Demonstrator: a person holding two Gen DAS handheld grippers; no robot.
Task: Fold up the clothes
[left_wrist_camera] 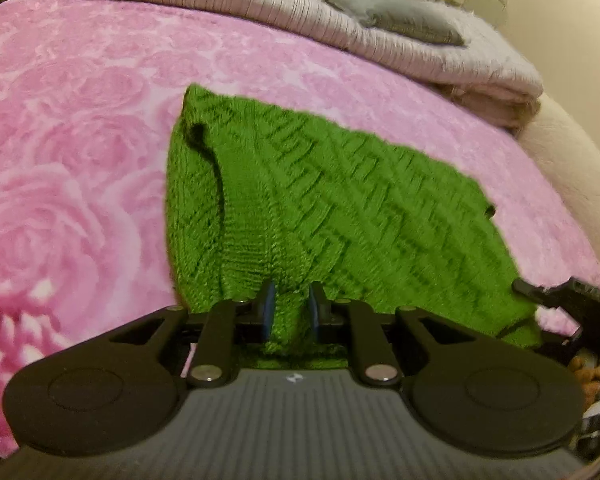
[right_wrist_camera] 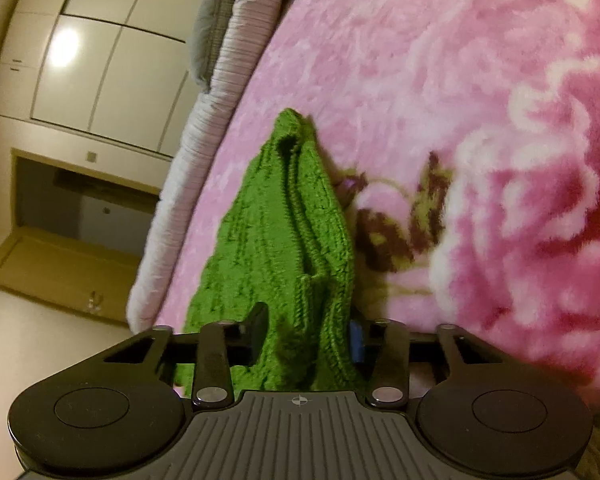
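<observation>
A green knitted garment (left_wrist_camera: 320,200) lies spread on a pink rose-patterned blanket (left_wrist_camera: 80,160). My left gripper (left_wrist_camera: 291,304) is shut on its near edge, with knit bunched between the blue pads. My right gripper (right_wrist_camera: 308,336) is shut on another part of the same garment (right_wrist_camera: 284,240), which is lifted in folds away from it. In the left wrist view the right gripper (left_wrist_camera: 568,300) shows at the garment's right corner.
Folded pale quilts (left_wrist_camera: 340,24) and a grey pillow (left_wrist_camera: 404,20) lie along the bed's far side. In the right wrist view, white wardrobe doors (right_wrist_camera: 100,60) and a wooden cabinet (right_wrist_camera: 60,248) stand beyond the bed edge.
</observation>
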